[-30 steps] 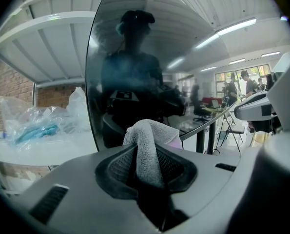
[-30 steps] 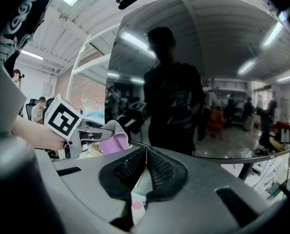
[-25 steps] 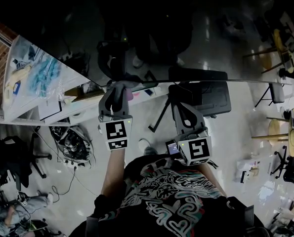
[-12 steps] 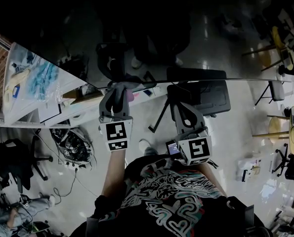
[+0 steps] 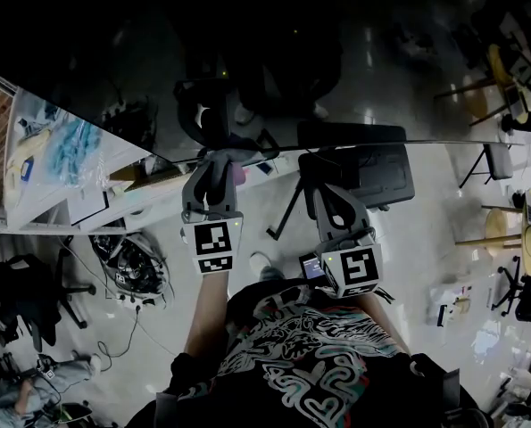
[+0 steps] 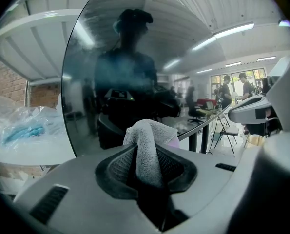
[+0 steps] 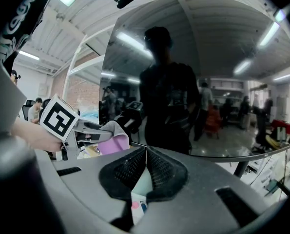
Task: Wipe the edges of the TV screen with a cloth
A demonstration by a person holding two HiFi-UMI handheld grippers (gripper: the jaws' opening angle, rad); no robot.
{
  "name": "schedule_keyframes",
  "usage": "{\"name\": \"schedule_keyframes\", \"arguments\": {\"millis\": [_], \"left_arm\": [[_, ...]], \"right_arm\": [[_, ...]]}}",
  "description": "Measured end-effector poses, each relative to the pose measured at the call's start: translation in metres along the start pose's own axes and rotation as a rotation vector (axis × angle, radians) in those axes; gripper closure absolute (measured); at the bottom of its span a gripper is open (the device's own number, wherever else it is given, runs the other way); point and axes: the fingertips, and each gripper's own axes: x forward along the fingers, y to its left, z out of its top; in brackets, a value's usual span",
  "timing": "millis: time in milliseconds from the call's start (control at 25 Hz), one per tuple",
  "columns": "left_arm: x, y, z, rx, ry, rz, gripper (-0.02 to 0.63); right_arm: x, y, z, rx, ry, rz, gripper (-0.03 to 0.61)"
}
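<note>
Left claw [image 5: 213, 168] clamps the cloth [image 6: 145, 139] at the TV screen [image 6: 130, 57] edge, six o'clock; right claw [image 7: 144, 151] closed, empty; most wiping probably remains.

Left gripper [image 6: 147, 167] clamping grey cloth [image 6: 147, 150], against dark TV screen [image 6: 135, 72]

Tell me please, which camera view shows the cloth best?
The left gripper view: the cloth fills its middle, pinched between the left gripper's jaws. The right gripper view shows it from the side, grey over pink. The head view shows only a small pink bit.
</note>
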Motion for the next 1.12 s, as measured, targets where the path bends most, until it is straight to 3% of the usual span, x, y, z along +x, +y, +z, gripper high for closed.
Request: {"name": "schedule_keyframes", "arguments": {"millis": [1120], "left_arm": [[0.011, -0.034, 0.009, -0.003, 0.006, -0.037, 0.515]], "right_arm": [[-0.015, -0.032, -0.007, 0.028, 0.005, -0.029, 0.548]]}}
